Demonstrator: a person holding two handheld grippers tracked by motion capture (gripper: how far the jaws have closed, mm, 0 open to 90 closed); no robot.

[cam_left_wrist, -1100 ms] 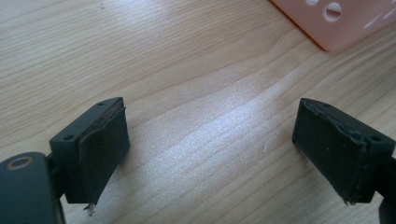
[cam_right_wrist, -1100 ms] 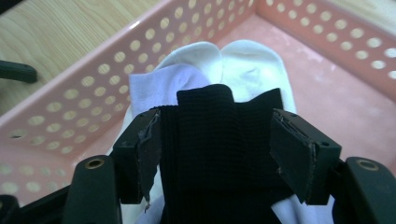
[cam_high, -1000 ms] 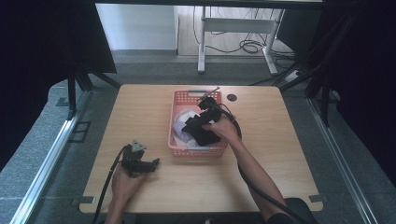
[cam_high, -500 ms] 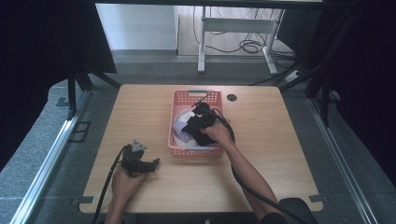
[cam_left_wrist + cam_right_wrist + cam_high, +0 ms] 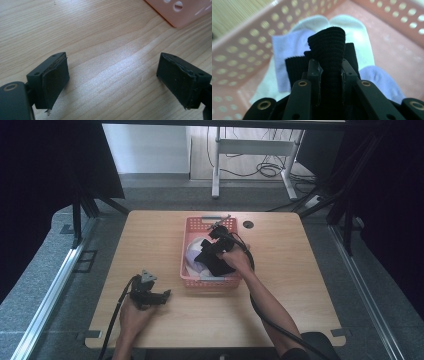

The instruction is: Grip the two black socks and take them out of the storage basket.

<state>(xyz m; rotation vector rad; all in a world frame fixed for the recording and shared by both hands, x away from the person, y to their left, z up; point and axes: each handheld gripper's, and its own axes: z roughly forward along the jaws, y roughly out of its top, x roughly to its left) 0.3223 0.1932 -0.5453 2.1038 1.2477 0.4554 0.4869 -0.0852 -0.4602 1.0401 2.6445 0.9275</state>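
The black sock point(image 5: 329, 47) is pinched by the right gripper point(image 5: 331, 68), just closed on it, inside the basket point(image 5: 186, 240); the left gripper point(image 5: 112, 82) is held wide apart, far off.

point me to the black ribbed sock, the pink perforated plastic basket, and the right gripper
black ribbed sock point(image 5: 328, 40), right gripper view, bunched top fold
pink perforated plastic basket point(image 5: 210, 281), high view, near wall
right gripper point(image 5: 331, 67), right gripper view, between the fingertips
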